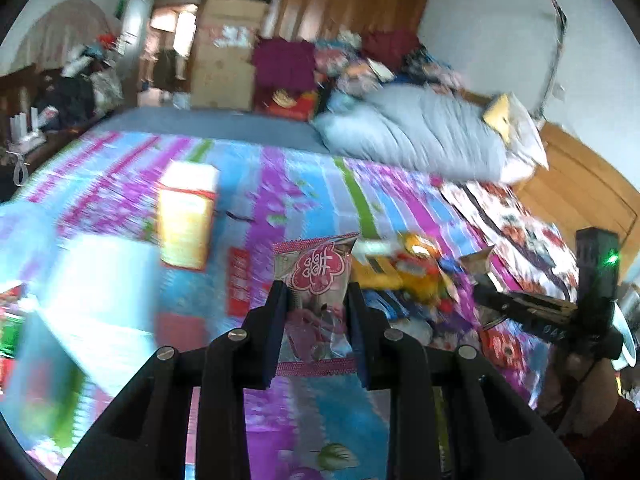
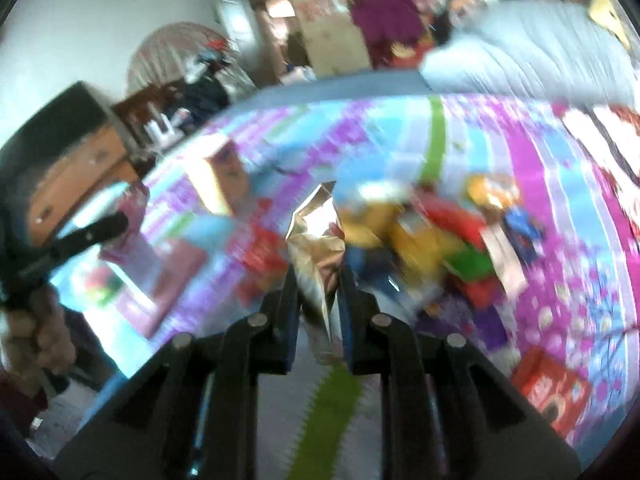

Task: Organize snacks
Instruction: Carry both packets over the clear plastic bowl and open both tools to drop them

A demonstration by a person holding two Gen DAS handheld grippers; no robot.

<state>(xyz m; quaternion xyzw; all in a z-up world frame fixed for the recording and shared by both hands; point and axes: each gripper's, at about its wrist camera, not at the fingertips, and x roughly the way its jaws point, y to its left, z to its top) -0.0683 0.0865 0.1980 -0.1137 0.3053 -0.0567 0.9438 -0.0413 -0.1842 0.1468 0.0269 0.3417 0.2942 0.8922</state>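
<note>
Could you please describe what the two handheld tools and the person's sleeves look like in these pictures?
Both tools, left tool and right tool, are matte black with angular linkages, silver round pins and dark blue finger pads. The right tool carries a black upright block with a green light. A dark red sleeve shows at the left wrist.

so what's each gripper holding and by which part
Left gripper: pink snack packet, gripped across its middle. Right gripper: shiny foil packet, by its lower part.
</note>
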